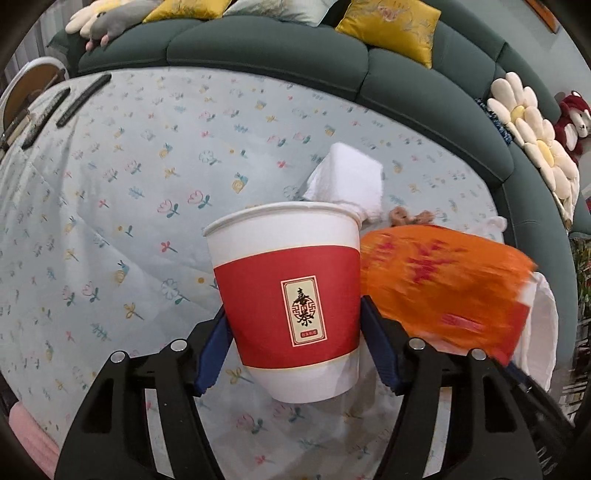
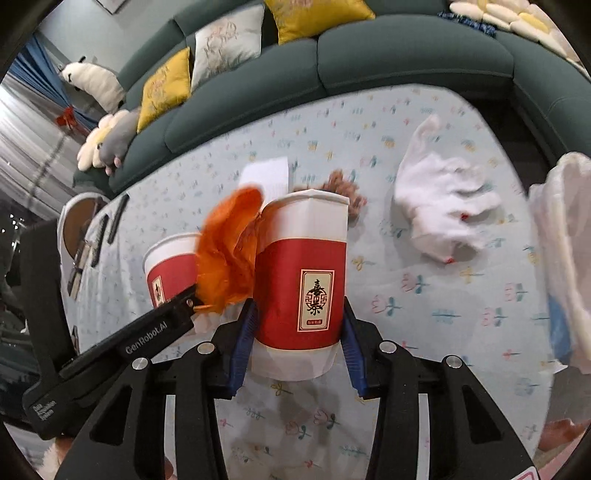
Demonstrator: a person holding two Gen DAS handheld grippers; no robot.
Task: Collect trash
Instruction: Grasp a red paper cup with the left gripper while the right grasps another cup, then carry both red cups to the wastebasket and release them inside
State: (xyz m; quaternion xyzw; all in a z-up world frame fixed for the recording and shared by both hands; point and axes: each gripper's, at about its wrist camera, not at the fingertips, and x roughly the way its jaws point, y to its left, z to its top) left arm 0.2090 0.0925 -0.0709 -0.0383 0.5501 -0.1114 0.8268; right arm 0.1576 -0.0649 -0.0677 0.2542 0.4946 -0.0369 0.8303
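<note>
My left gripper (image 1: 293, 334) is shut on a red-and-white paper cup (image 1: 288, 291) and holds it above the table. Beside it on the right is a blurred orange wrapper (image 1: 443, 280). My right gripper (image 2: 297, 332) is shut on a second, squeezed red-and-white paper cup (image 2: 303, 280) with the orange wrapper (image 2: 229, 251) sticking out of its left rim. The left gripper and its cup (image 2: 170, 266) show in the right wrist view at the left. Crumpled white tissue (image 1: 351, 181) lies on the table behind the cup; another crumpled tissue (image 2: 443, 206) lies at the right. Brown scraps (image 2: 343, 188) lie behind the squeezed cup.
The table carries a light blue floral cloth (image 1: 129, 206). Dark remote-like sticks (image 1: 81, 99) lie at its far left. A dark green sofa (image 1: 266, 55) with yellow cushions (image 1: 391, 26) wraps the far side. A white bag (image 2: 565, 251) hangs at the right.
</note>
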